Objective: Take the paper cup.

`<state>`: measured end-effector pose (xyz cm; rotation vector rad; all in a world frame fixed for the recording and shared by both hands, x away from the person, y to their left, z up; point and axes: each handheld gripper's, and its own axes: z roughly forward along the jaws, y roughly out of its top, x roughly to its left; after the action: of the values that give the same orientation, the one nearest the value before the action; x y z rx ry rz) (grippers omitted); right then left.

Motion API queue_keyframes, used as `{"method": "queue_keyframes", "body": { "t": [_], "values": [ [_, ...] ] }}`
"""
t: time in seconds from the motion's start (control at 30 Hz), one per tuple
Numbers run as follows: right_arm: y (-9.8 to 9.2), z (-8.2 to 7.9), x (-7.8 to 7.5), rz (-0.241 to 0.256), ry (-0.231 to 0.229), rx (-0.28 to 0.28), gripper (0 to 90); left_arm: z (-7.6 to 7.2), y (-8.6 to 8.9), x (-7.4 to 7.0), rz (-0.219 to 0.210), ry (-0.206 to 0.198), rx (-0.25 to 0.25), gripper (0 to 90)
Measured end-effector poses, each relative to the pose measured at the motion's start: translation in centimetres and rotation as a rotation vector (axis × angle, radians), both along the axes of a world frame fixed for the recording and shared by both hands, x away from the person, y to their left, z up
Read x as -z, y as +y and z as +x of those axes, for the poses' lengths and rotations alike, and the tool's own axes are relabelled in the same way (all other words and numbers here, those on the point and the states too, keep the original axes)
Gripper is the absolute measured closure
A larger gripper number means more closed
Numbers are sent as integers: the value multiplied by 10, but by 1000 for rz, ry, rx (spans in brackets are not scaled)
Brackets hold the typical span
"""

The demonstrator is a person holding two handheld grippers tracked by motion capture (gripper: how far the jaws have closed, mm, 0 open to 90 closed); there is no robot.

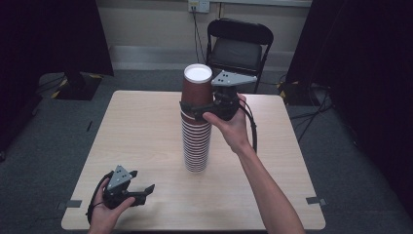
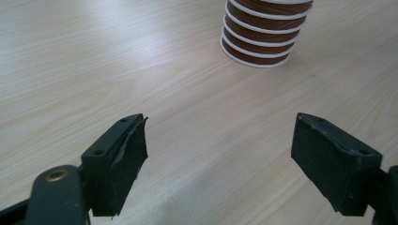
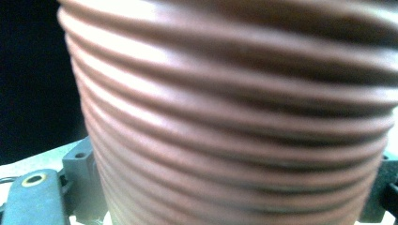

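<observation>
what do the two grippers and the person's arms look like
Both grippers, left and right, are black handheld units, each topped by a grey three-cornered plate with small dark dots. A black cable loops from each. The left gripper's jaws carry flat black pads and a brass-coloured rivet. The forearms are bare; no sleeves or gloves show.

A black folding chair point(image 1: 239, 46) stands on the grey floor point(image 1: 44, 141) just beyond the far edge of the light wooden table point(image 1: 141, 131). Behind the chair, a wall outlet point(image 1: 198, 5) with a cable sits on the pale wall. Dark curtains point(image 1: 48, 34) hang at both sides.
</observation>
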<state>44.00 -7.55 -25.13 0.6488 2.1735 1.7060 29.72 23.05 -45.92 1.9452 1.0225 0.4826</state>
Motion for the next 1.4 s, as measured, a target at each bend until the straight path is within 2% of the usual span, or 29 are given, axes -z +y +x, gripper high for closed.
{"method": "queue_keyframes", "body": {
  "t": [0.83,0.97,1.4],
  "values": [
    [-3,-3,-28,91,-46,8,117,0,-1,0,8,-1,6,184],
    [-6,-3,-35,136,-44,9,117,0,-1,0,7,-2,6,184],
    [-13,-5,-56,208,-74,32,123,1,0,0,6,-1,6,184]
  ]
}}
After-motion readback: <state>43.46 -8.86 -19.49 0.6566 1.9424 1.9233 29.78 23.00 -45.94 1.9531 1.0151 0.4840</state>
